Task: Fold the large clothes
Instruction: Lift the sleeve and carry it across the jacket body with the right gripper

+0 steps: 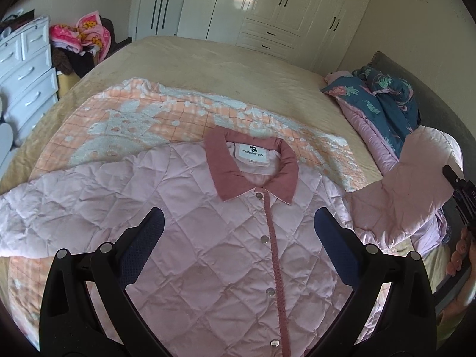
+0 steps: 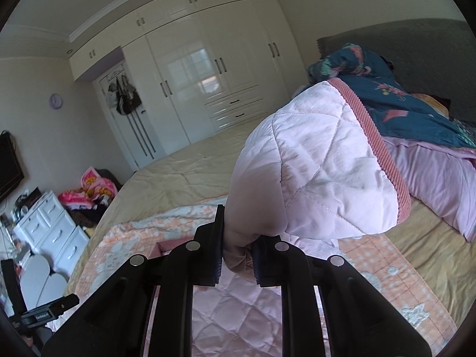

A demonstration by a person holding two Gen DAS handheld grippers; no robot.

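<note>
A pink quilted jacket [image 1: 208,238] with a dark pink collar [image 1: 253,166] lies front up and buttoned on an orange and white blanket [image 1: 134,119] on the bed. My left gripper [image 1: 238,229] is open and empty, hovering above the jacket's chest. My right gripper [image 2: 236,255] is shut on the jacket's sleeve [image 2: 315,166] and holds it lifted above the bed, its ribbed cuff edge [image 2: 377,142] to the right. The raised sleeve also shows in the left wrist view [image 1: 416,184], with the right gripper [image 1: 458,190] at the frame's edge.
The beige bed [image 1: 238,68] stretches beyond the blanket. A blue floral quilt with pink lining [image 1: 383,107] is piled at the headboard side. White wardrobes [image 1: 267,6] stand behind. A white drawer chest [image 1: 26,71] and a heap of clothes [image 1: 80,38] stand to the left.
</note>
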